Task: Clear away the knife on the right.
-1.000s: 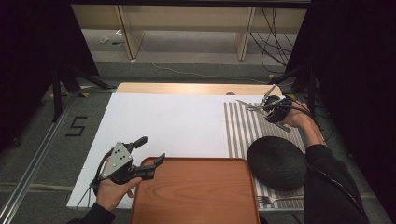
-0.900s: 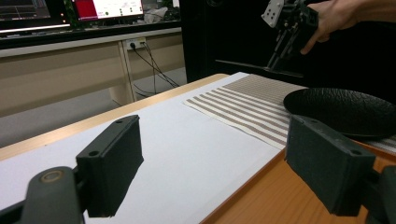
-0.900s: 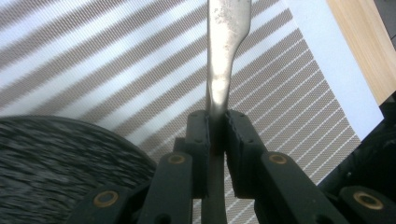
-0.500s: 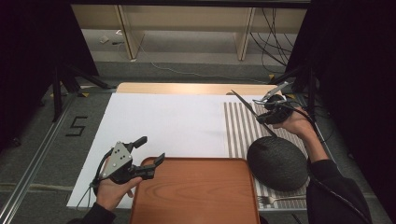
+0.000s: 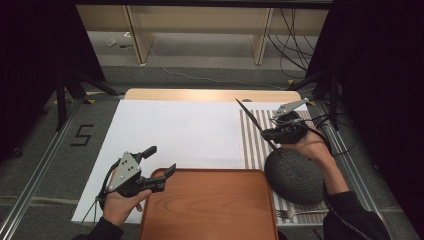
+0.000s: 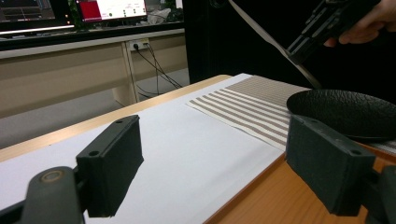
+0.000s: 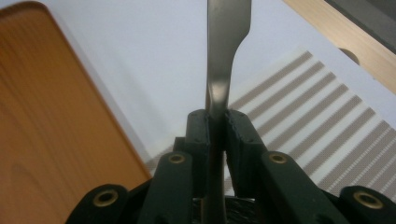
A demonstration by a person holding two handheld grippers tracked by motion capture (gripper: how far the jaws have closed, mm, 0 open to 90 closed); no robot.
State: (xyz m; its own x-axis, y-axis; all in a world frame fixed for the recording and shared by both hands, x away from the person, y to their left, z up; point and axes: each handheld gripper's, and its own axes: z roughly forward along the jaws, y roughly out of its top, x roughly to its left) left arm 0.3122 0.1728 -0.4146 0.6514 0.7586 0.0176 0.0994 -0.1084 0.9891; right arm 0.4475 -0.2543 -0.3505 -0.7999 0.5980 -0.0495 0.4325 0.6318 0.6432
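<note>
Clamped narrow on a flat steel knife, right gripper up at far right over a striped mat; left gripper agape, nothing between, near left. Could pivot or slip out: thin smooth metal, one pinch point. Below, pebbled dark bowl; glossy wooden tray.

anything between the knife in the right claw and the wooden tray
Nothing visible. The right claw holds the knife above the striped mat; the bare tray lies nearby, the dark bowl off beside it.
</note>
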